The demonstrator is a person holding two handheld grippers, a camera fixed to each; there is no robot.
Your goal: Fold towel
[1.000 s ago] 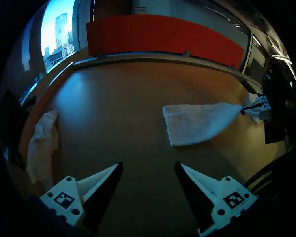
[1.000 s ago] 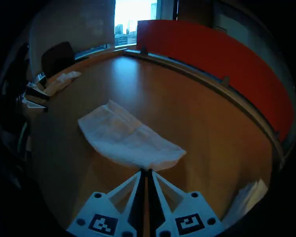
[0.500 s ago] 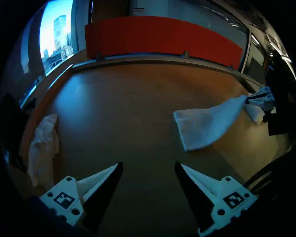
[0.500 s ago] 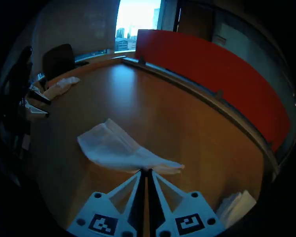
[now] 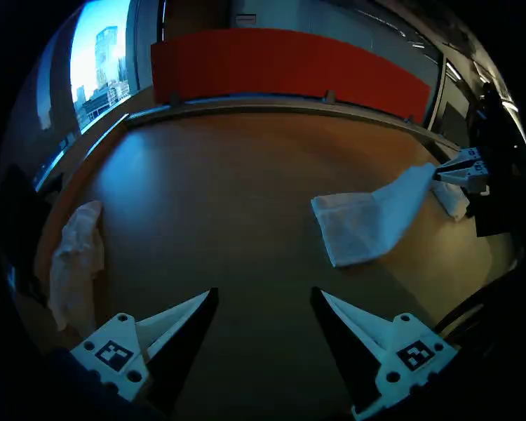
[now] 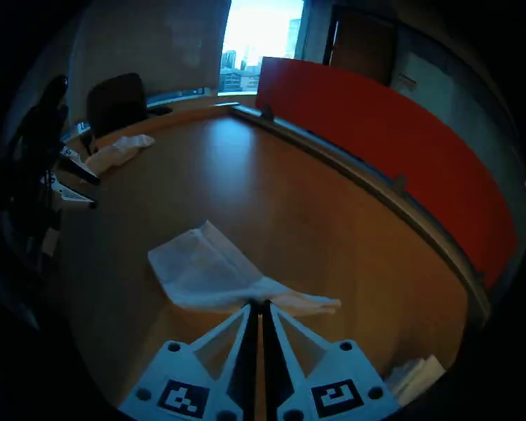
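Lifted towel (image 6: 200, 270) corner pinched in right hand-held gripper (image 6: 261, 306), left hand-held gripper (image 5: 263, 292) spread wide above table (image 5: 214, 189)

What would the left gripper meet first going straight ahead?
Probably bare table: the open left gripper points slightly down at it. The towel lies off to the right of that line. Depth is unclear.

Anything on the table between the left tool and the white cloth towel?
No. In the left gripper view, bare brown wooden tabletop runs from the open left tool to the white cloth towel.
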